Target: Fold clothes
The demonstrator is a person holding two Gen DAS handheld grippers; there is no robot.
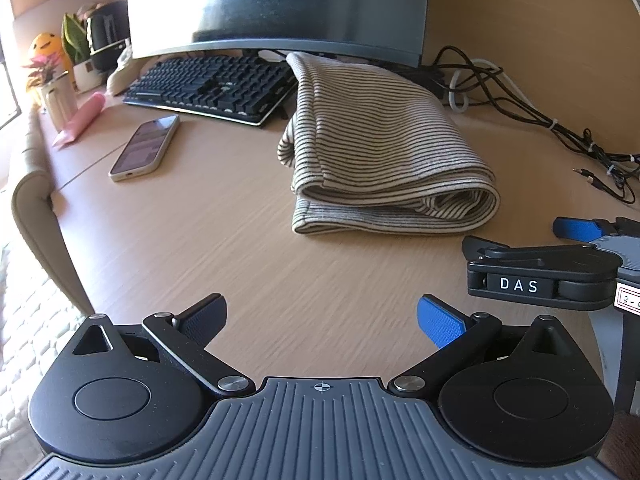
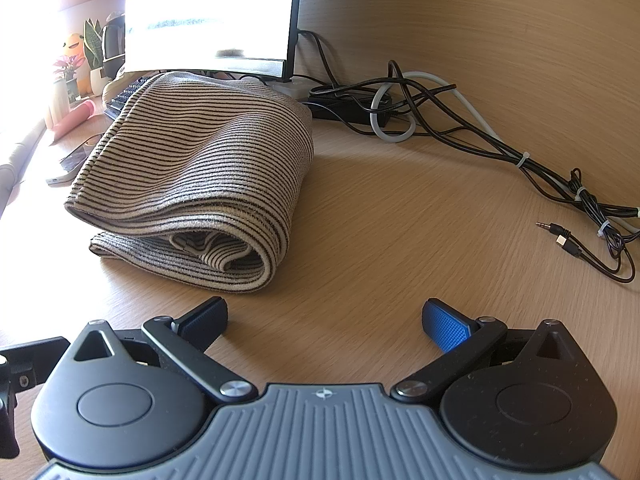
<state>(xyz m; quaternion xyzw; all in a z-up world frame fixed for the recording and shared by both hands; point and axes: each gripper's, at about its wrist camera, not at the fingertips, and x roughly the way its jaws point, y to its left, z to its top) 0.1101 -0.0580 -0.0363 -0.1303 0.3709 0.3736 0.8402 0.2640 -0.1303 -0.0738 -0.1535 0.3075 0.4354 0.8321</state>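
A striped beige-and-black garment lies folded in a thick bundle on the wooden desk; it also shows in the right wrist view. My left gripper is open and empty, held back from the garment's near edge. My right gripper is open and empty, just in front of the bundle's near right corner. The right gripper's body shows at the right edge of the left wrist view.
A black keyboard and a monitor stand behind the garment. A phone lies to its left. Tangled cables and loose plugs lie at right. Plants stand far left, near the desk's left edge.
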